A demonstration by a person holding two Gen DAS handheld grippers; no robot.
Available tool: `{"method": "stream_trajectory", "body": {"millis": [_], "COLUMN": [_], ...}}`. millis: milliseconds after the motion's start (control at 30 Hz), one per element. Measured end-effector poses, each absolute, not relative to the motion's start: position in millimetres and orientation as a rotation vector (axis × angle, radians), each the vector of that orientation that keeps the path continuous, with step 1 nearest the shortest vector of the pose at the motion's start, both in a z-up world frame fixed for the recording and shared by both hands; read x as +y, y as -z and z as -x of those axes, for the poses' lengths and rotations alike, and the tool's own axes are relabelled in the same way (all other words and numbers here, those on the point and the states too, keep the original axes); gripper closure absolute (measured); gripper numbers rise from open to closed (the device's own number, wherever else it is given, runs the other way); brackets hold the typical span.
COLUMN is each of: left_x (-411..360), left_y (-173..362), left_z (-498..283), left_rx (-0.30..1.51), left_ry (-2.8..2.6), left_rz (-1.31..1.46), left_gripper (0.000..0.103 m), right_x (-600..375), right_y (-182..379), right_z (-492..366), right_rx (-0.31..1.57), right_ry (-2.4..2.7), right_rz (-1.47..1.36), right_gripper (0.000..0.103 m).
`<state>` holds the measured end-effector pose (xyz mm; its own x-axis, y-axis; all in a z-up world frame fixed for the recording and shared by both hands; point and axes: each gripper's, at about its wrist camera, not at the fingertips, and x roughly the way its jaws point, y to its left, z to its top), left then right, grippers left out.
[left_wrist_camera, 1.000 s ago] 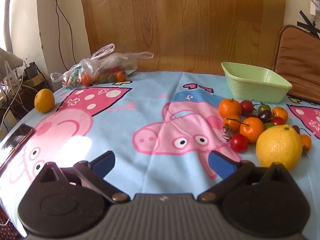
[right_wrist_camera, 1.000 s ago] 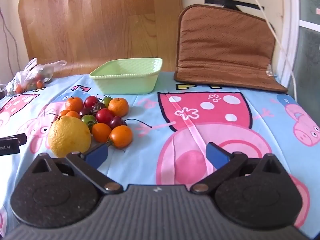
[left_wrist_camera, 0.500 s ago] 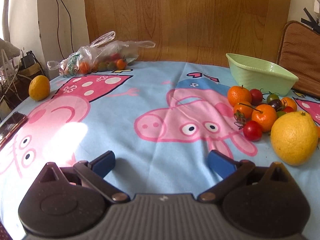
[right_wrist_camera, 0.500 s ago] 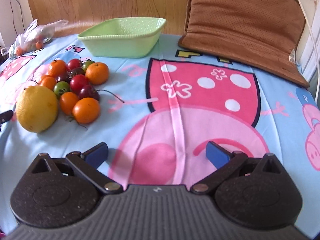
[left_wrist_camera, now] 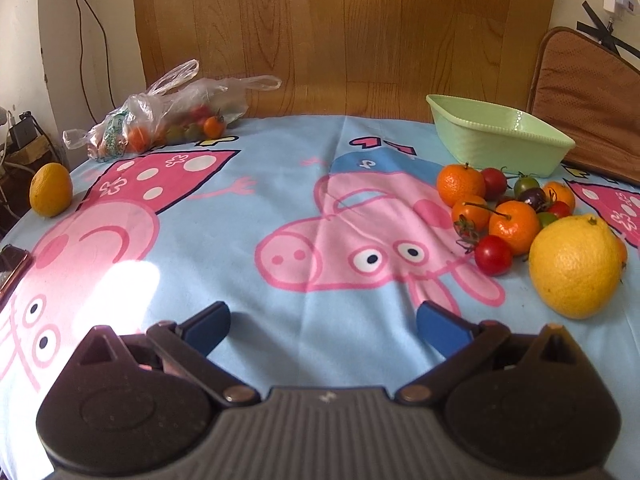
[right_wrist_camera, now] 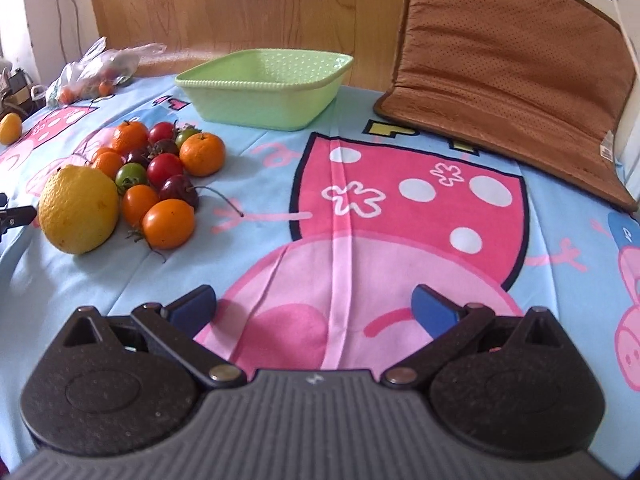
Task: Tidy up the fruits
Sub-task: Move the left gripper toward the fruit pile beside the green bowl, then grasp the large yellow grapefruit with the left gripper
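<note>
A pile of small oranges (left_wrist_camera: pixel 514 226) (right_wrist_camera: pixel 168 223) and cherry tomatoes (left_wrist_camera: pixel 493 255) (right_wrist_camera: pixel 165 168) lies on the cartoon tablecloth, with a big yellow citrus (left_wrist_camera: pixel 574 266) (right_wrist_camera: pixel 78 209) at its near edge. An empty green basket (left_wrist_camera: pixel 496 136) (right_wrist_camera: pixel 260 88) stands just behind the pile. My left gripper (left_wrist_camera: pixel 322 322) is open and empty, left of the pile. My right gripper (right_wrist_camera: pixel 314 306) is open and empty, right of the pile.
A plastic bag of small fruit (left_wrist_camera: pixel 168 120) (right_wrist_camera: pixel 92 72) lies at the back left. A lone yellow fruit (left_wrist_camera: pixel 51 195) (right_wrist_camera: pixel 10 128) sits by the left edge, near a phone (left_wrist_camera: pixel 10 268). A brown cushion (right_wrist_camera: pixel 508 52) leans at the back right.
Both grippers have shifted a little over the table. The right gripper's view has turned so the fruit pile sits further left. Nothing was grasped and no fruit moved.
</note>
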<state>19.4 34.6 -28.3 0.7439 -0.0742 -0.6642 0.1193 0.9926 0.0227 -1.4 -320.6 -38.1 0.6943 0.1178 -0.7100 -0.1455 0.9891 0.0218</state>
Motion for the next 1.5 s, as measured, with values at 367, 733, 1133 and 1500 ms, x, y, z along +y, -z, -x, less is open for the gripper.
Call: {"method": "stream_trajectory", "body": {"millis": [367, 733, 1133, 1500], "left_x": [30, -6, -28, -35], "left_y": [-28, -14, 3, 1], "left_z": [15, 28, -13, -34], "left_rx": [0.482, 0.473, 0.646, 0.731], "left_ry": [0.2, 0.473, 0.706, 0.679], "left_rz": [0.038, -0.059, 0.005, 0.085], "left_gripper": [0.0, 0.027, 0.024, 0.04], "right_x": [-317, -261, -196, -189], "right_y": [5, 2, 25, 25], "right_z": [54, 51, 31, 21], "right_rx": [0.575, 0.543, 0.491, 0.463], "right_ry": [-0.103, -0.348, -0.569, -0.561], "right_rz": [-0.105, -0.012, 0.348, 0.362], "right_gripper": [0.047, 0.083, 0.037, 0.04]}}
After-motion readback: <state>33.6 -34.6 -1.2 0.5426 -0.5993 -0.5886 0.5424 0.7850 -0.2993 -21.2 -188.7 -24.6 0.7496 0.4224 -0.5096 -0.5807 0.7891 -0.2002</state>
